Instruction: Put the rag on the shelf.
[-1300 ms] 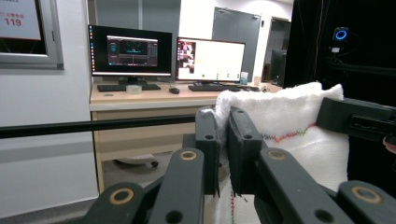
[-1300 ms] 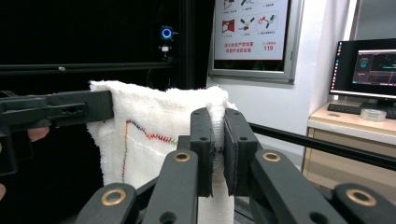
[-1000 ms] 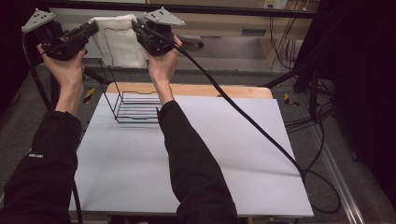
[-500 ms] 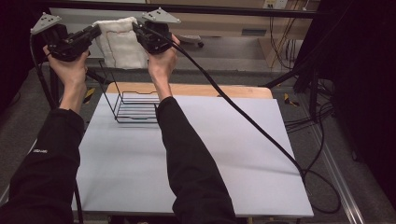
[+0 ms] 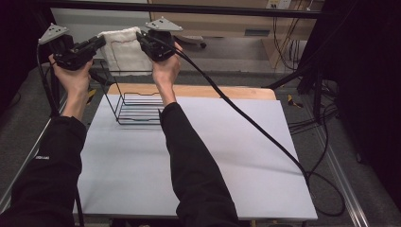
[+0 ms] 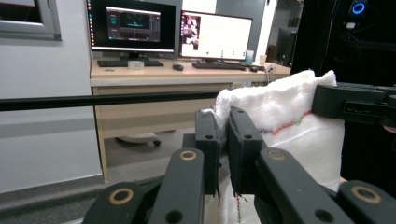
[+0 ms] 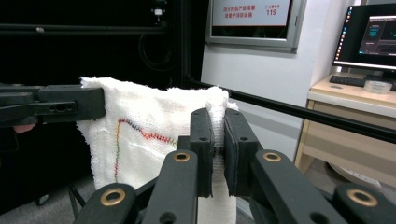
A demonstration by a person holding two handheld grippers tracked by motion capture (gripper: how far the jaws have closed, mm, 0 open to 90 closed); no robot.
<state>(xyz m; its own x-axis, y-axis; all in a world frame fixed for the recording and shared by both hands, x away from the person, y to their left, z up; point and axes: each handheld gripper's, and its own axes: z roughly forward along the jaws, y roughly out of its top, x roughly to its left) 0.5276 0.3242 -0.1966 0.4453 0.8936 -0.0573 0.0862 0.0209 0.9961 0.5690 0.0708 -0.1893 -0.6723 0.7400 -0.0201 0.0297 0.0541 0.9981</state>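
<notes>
A white towel with coloured stitching hangs spread in the air above the far left of the table, held by its two top corners. My left gripper is shut on the towel's left corner, and my right gripper is shut on the other corner. Below the cloth stands a black wire rack near the table's far edge. In the left gripper view the towel stretches away to the right gripper's jaw; in the right gripper view the towel runs left to the other gripper.
The white table top spreads out in front of the rack, with a wooden strip along its far edge. A thick black cable trails from my right gripper across the table to the right. A black bar crosses overhead at the back.
Both hands have shifted slightly to the right with the towel still stretched between them. The rack has not moved.
</notes>
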